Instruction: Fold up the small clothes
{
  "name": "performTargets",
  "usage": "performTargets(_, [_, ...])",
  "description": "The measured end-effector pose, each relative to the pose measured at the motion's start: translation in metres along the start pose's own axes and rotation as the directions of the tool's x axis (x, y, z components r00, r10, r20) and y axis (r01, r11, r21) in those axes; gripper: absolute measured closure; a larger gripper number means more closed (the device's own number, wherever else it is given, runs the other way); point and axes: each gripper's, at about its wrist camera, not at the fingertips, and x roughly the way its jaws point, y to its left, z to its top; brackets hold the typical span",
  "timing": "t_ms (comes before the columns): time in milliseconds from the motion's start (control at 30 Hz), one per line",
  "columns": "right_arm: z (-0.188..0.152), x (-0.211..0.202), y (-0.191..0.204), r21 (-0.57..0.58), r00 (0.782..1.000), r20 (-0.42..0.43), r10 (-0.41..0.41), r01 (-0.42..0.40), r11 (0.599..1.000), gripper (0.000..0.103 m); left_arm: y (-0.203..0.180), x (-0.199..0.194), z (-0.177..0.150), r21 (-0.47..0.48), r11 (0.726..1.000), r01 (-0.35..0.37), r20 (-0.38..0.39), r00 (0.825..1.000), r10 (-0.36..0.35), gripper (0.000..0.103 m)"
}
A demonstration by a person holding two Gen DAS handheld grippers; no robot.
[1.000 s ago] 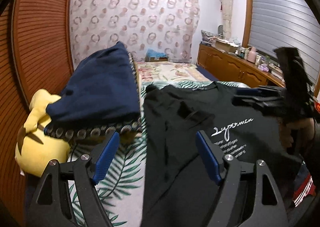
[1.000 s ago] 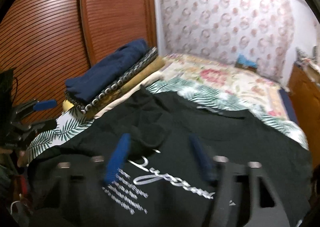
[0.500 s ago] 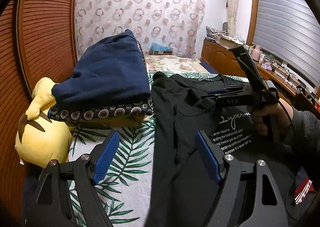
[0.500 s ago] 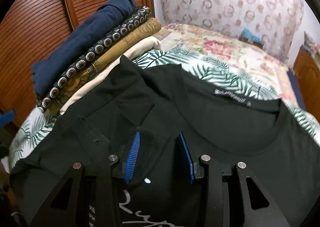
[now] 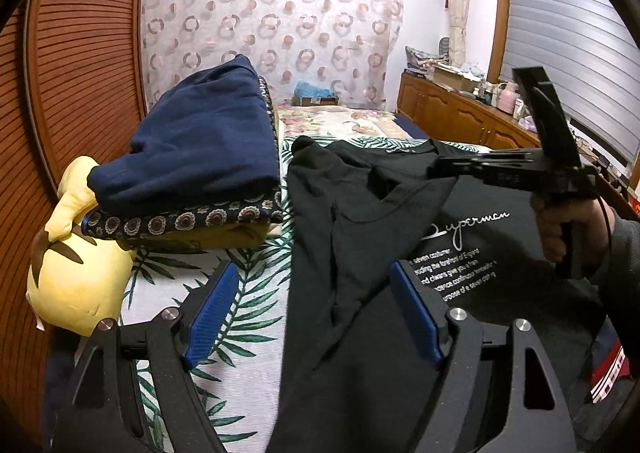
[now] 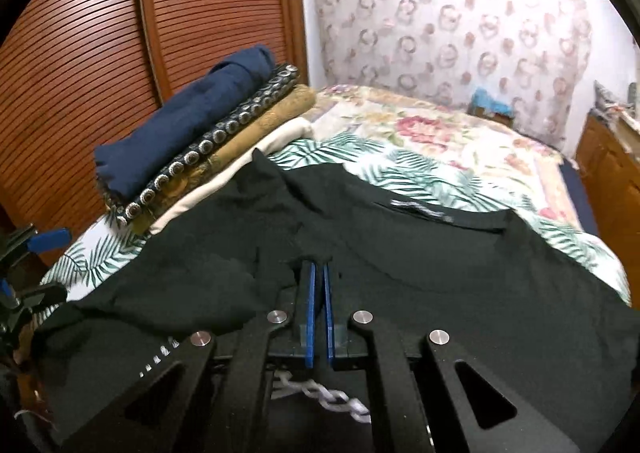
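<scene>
Where the black shirt [image 5: 360, 253] lies flat on the bed [image 5: 224, 305], white writing at 3 o'clock reads "Supermen". The right gripper [image 6: 319, 273] pinches shirt cloth at its tips. The left gripper [image 5: 316, 313] stands apart, the shirt's edge at its 12 o'clock.

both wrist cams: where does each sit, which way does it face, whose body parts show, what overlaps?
Left wrist: on the open left gripper, facing along the bed; shows the right gripper and the hand holding it.
Right wrist: on the right gripper, shut on the black T-shirt; the left gripper shows at the left edge.
Shared: T-shirt, folded stack, patterned curtain.
</scene>
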Motion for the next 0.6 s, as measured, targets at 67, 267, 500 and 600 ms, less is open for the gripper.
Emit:
performTargets(67, [-0.007,-0.005,0.006,-0.011,0.998,-0.026,-0.062,0.062,0.998,0.099,-0.001,-0.001,0.001,0.0,1.0,0.002,0.003,1.0,-0.002,0.024])
performTargets(267, [-0.023,-0.019,0.013,-0.014,0.991,-0.024,-0.135,0.135,0.991,0.085,-0.003,-0.003,0.001,0.003,1.0,0.004,0.001,1.0,-0.004,0.024])
performTargets(500, [-0.007,-0.007,0.046,-0.032,0.994,-0.006,-0.112,0.112,0.993,0.058,0.001,-0.006,0.001,-0.007,1.0,0.0,0.007,1.0,0.0,0.024])
performTargets(600, [-0.001,0.002,0.051,-0.032,1.0,-0.02,-0.017,0.017,0.999,0.058,0.003,-0.009,-0.001,-0.015,1.0,-0.005,0.011,1.0,0.006,0.024])
